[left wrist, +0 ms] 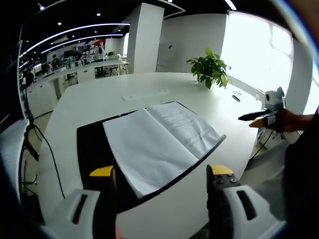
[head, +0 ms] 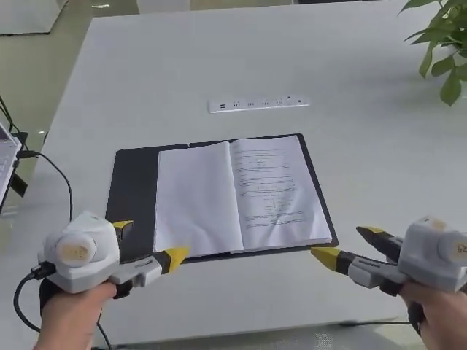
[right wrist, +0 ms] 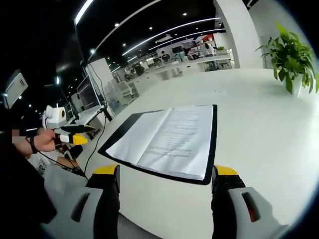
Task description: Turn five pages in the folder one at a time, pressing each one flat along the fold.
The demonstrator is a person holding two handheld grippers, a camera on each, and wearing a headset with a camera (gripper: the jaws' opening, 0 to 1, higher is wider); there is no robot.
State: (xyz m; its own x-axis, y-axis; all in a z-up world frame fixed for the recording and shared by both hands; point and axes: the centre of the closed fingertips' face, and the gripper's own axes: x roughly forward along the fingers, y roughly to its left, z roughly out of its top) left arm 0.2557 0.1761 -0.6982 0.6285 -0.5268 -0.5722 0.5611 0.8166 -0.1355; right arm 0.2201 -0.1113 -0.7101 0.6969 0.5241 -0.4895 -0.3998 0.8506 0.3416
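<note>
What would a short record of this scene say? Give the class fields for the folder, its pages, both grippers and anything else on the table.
folder: black, lying open on the white table
left page: blank
right page: printed text
left gripper: open, at the near left corner
right gripper: open, off the near right corner
also there: power strip, plant

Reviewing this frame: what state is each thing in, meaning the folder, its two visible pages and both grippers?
Black folder: open, flat on the white table.
Blank left page: lying blank side up.
Printed right page: lying text up.
Left yellow-tipped gripper: open, empty.
Right yellow-tipped gripper: open, empty.
</note>
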